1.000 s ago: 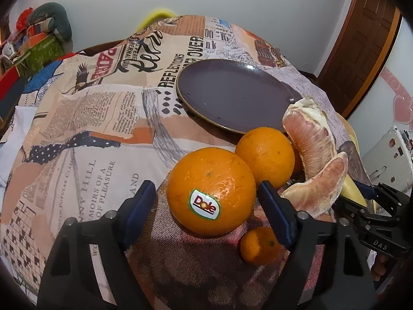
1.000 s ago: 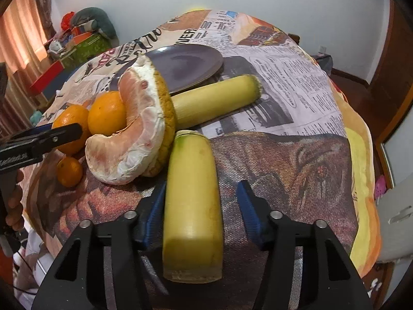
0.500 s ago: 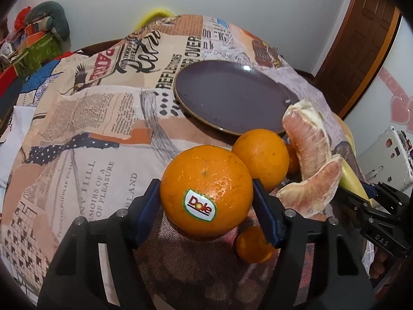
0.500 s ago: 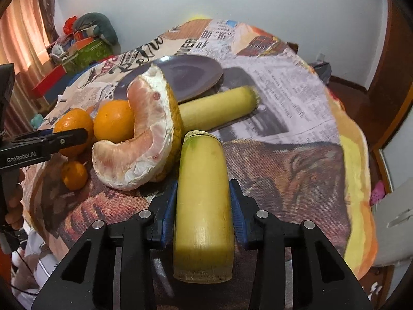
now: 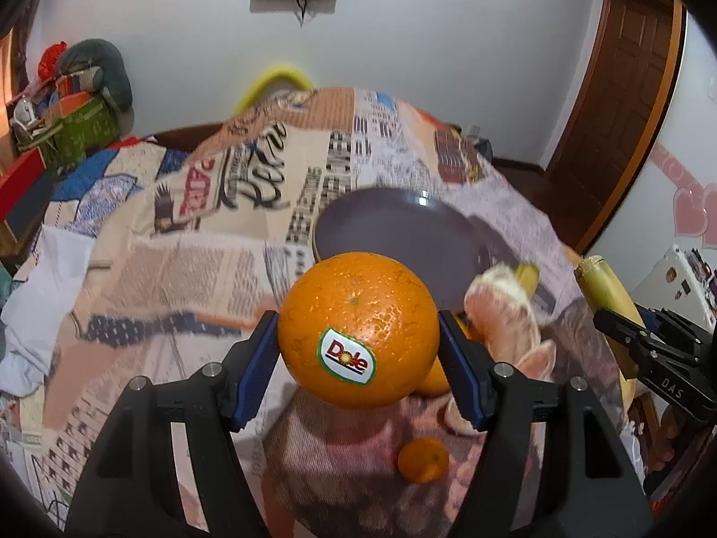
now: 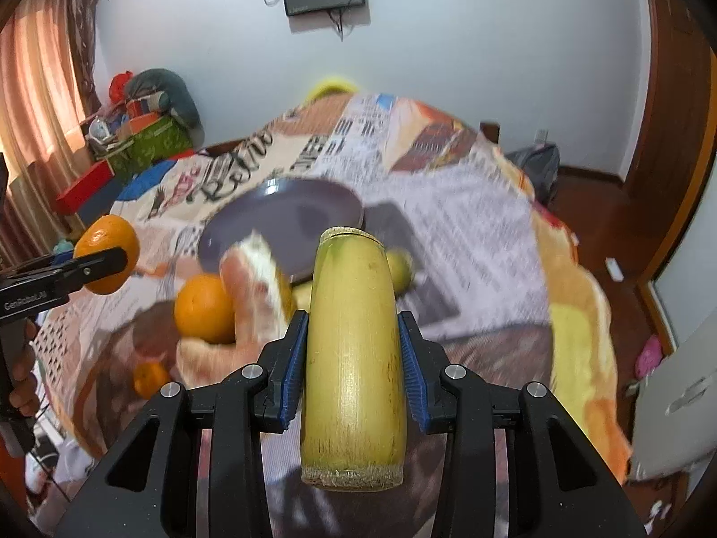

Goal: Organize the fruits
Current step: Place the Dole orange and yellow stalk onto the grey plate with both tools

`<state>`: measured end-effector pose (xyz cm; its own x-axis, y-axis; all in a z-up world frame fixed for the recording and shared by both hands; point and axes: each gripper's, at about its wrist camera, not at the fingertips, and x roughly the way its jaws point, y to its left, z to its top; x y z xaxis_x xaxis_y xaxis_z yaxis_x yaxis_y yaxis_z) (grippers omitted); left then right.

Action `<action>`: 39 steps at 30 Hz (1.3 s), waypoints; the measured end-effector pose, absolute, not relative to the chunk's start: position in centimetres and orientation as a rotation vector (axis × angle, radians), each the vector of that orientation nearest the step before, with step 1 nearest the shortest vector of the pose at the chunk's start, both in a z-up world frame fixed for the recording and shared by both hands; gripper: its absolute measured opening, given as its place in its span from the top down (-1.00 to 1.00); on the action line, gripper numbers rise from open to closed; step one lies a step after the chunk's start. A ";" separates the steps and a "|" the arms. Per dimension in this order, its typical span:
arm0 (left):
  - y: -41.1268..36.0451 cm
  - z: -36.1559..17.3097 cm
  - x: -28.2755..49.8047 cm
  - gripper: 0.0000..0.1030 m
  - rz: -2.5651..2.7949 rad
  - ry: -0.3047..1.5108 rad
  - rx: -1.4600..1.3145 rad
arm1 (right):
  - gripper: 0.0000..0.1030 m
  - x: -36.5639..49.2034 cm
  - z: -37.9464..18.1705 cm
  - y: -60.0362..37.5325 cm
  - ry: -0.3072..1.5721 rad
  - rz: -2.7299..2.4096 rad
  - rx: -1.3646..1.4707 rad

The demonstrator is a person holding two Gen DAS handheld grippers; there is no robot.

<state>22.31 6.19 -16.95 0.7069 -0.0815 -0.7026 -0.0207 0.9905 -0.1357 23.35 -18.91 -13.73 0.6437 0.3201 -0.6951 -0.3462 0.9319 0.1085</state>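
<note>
My left gripper is shut on a large orange with a Dole sticker and holds it above the table; it also shows in the right wrist view. My right gripper is shut on a yellow sugarcane piece, lifted off the cloth; it shows at the right in the left wrist view. A purple plate lies farther back, empty, and also shows in the right wrist view.
On the newspaper-print tablecloth lie a peeled pomelo piece, a second orange, a small mandarin and another sugarcane piece. Boxes and bags stand at the far left.
Both grippers closed on their fruit and lifted: the left raised the Dole orange, the right raised the sugarcane piece off the cloth.
</note>
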 end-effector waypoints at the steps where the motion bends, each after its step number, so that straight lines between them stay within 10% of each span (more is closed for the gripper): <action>1: 6.2 -16.6 22.4 -0.32 -0.033 0.776 -0.135 | 0.31 23.6 -13.3 -18.9 0.771 0.379 -0.038; 39: 6.8 -20.1 36.6 -0.32 -0.021 0.823 -0.127 | 0.31 35.7 -14.9 -12.9 0.761 0.475 -0.078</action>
<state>36.58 6.78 -20.13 0.6801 -0.0678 -0.7300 -0.0310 0.9922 -0.1210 35.66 -12.89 -14.89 0.6239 0.3854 -0.6799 -0.4411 0.8918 0.1009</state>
